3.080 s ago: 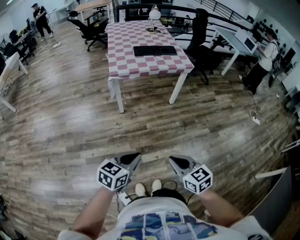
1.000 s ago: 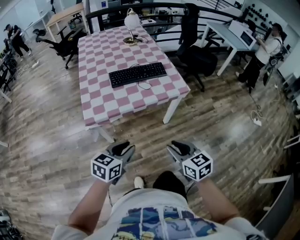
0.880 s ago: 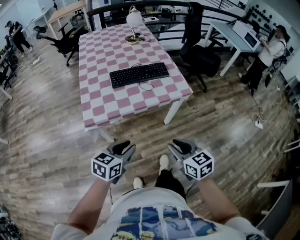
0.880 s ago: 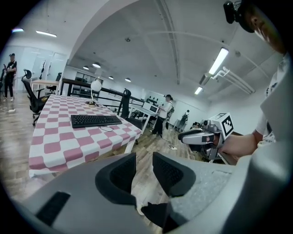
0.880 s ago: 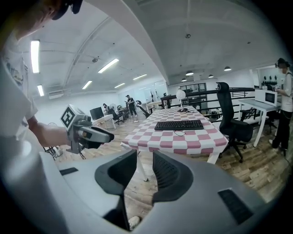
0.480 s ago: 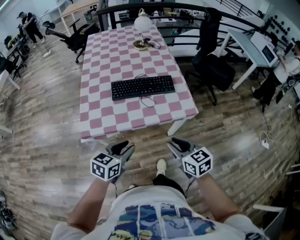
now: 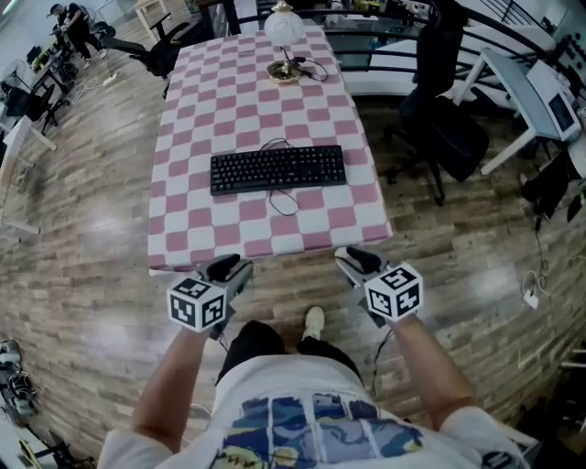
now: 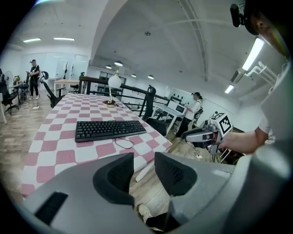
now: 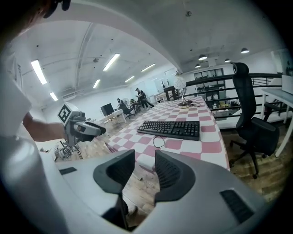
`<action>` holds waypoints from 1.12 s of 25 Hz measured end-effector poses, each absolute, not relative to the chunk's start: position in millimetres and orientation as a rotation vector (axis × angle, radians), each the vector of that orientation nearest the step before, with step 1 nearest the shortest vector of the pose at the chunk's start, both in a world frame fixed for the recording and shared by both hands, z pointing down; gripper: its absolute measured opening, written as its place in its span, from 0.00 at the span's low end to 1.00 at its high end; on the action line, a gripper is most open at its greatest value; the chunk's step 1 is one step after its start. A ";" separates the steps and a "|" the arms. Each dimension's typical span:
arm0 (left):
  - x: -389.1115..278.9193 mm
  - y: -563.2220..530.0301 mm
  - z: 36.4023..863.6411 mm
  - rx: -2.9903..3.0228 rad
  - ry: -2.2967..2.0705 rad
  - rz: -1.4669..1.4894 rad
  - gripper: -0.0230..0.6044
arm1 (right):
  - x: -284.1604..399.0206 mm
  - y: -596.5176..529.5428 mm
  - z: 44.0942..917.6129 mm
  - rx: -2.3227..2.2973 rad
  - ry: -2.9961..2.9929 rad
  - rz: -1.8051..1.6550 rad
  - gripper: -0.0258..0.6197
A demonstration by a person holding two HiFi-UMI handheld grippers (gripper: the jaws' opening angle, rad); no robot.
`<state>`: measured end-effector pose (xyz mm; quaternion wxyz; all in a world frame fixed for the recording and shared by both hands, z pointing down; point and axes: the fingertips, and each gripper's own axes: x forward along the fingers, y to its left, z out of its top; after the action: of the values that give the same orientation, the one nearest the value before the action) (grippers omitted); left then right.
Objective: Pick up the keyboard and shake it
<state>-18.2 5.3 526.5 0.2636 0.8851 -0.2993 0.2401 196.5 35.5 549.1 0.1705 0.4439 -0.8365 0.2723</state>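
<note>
A black keyboard (image 7: 277,169) lies flat across the middle of the table with the pink-and-white check cloth (image 7: 197,224), its thin cable (image 7: 280,198) looping toward me. It also shows in the left gripper view (image 8: 110,130) and the right gripper view (image 9: 170,129). My left gripper (image 7: 231,267) hangs at the table's near edge, left of centre. My right gripper (image 7: 353,258) is level with it near the front right corner. Both are short of the keyboard. Each gripper's jaws are opening, with nothing between them (image 8: 144,157) (image 9: 145,157).
A white table lamp (image 7: 284,27) stands at the far end of the table. A black office chair (image 7: 450,124) sits off the right side, with white desks (image 7: 540,87) beyond. More chairs and a person (image 7: 78,16) are at the far left. Wooden floor surrounds the table.
I have walked up to the table: it was several steps off and now its near edge is right at both grippers. The keyboard has not moved.
</note>
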 end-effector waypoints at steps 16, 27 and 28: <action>-69.4 -155.2 581.8 2.277 -0.867 0.640 0.25 | 242.0 -110.1 617.0 1.329 -2.146 0.876 0.25; -109.3 -253.3 644.5 2.183 -0.826 0.689 0.31 | 255.6 -182.0 650.8 1.445 -1.978 0.896 0.28; -111.3 -261.6 648.6 2.178 -0.824 0.693 0.32 | 257.2 -186.6 655.8 1.454 -1.961 0.905 0.29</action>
<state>-111.3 -261.6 648.6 0.3485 0.8402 -0.3180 0.2672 257.2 -186.6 655.8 0.2659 0.5384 -0.7261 0.3350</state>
